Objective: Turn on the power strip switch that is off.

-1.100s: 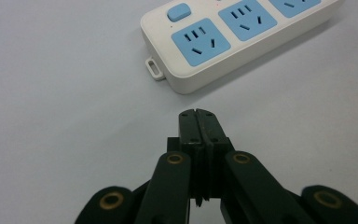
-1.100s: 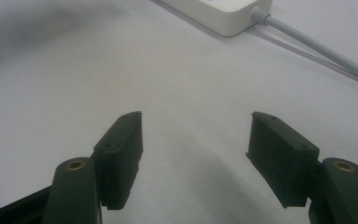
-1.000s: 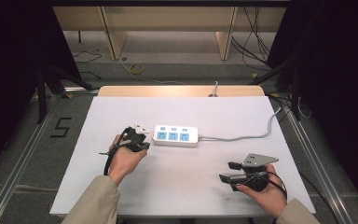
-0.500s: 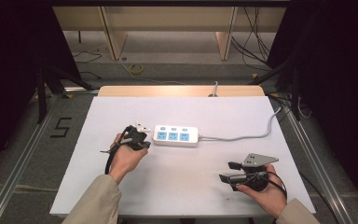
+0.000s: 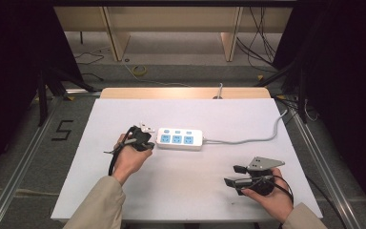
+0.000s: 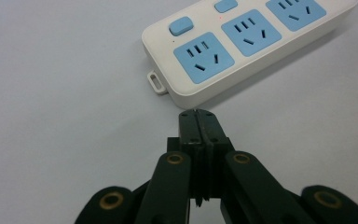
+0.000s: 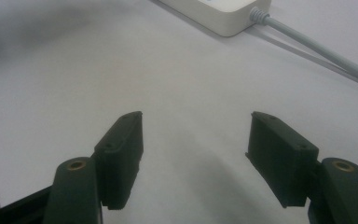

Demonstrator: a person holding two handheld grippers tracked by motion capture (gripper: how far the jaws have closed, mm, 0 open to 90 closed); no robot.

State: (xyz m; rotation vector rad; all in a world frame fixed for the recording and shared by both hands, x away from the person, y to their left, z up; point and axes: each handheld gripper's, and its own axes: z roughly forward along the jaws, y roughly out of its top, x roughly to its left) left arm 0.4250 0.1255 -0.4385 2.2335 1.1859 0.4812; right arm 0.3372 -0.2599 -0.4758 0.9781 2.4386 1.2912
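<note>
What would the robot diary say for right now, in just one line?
left gripper: shut, empty, tips near power strip end | right gripper: open, empty, over white table | power strip: flat, cord attached

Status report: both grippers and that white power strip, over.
Left gripper shut, empty, tips just short of the white power strip with blue sockets. Right gripper open, empty, off near the strip's grey cable. Nothing between.
</note>
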